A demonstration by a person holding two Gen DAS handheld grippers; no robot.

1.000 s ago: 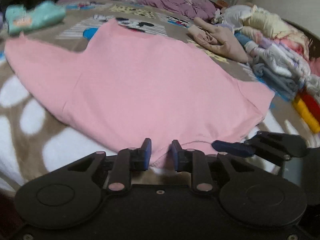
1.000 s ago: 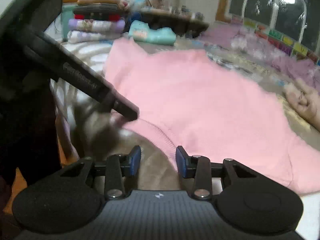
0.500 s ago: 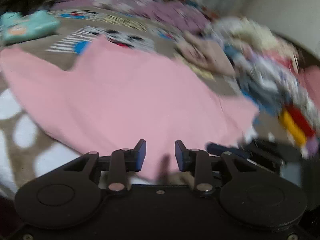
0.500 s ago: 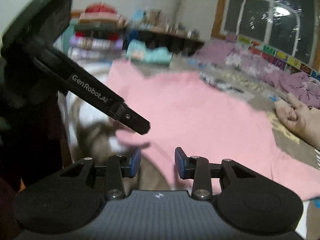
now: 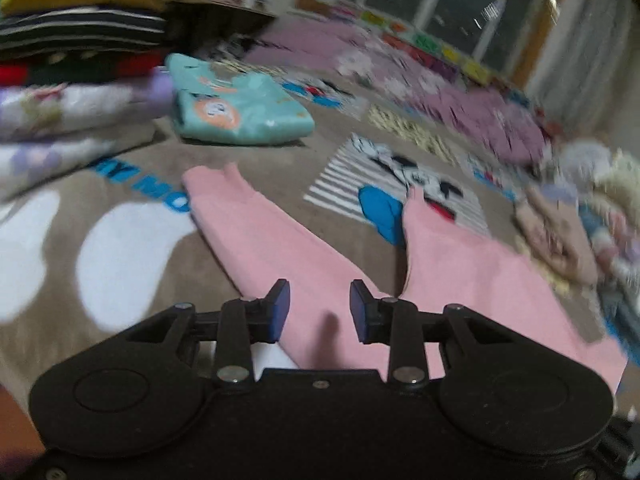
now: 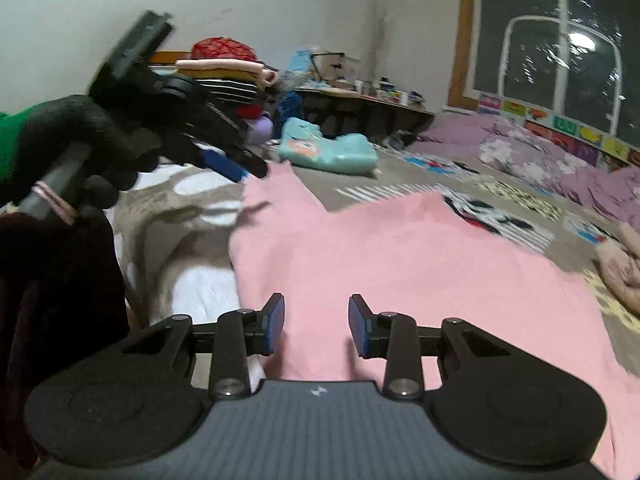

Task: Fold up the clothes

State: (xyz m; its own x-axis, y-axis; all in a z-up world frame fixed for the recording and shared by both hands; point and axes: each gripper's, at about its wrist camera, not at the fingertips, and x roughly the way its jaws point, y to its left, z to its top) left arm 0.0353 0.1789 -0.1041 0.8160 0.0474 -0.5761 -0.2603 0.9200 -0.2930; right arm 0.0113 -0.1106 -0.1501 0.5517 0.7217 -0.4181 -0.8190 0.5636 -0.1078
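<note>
While both hover: left gripper (image 5: 316, 312) and right gripper (image 6: 316, 326) gape wide, holding nothing.
Garment: pink garment (image 6: 400, 264) flat on bed (image 5: 120, 240), beside teal shirt (image 5: 236, 110).
Feel: likely light, floppy.
Hold: pinch 1 hem edge.

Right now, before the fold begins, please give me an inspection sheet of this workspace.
Surface: brown cartoon blanket over the bed.
Job's things: pink garment spread flat, unfolded.
Clutter: folded teal garment; stack of folded clothes; loose purple clothes.
Grippers: left gripper open above the pink cloth; right gripper open above it; neither holds anything.
Cables: nothing seen.
Surroundings: dark window, cluttered low table.
</note>
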